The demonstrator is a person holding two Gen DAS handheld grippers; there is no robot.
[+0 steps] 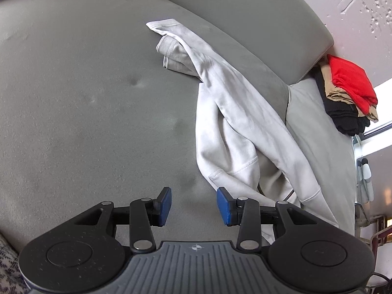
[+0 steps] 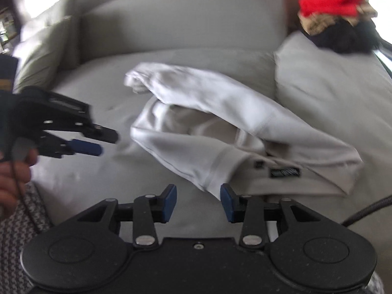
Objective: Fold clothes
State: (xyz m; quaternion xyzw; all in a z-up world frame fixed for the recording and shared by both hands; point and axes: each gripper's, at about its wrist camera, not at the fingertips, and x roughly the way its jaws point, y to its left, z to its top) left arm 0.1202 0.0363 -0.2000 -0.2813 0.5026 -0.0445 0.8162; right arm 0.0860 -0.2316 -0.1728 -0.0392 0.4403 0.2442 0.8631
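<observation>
Left wrist view shows my left gripper [image 1: 193,204] hovering over bare grey sofa cushion [image 1: 85,110], fingers [image 1: 163,205] partly apart and holding nothing; the crumpled white sweatshirt [image 1: 235,122] lies just to their right, draped against the backrest. If I close here I pinch only upholstery. Right wrist view is blurred; my right gripper [image 2: 198,203] also stands partly open and empty, with the sweatshirt's hem just ahead of its right finger. A grab now could catch one loose layer near the label [image 2: 285,172] and drag the bundle rather than spread it. The cable [image 2: 370,210] lies near the cloth and could snag. The folded pile [image 2: 335,22] sits well apart.
</observation>
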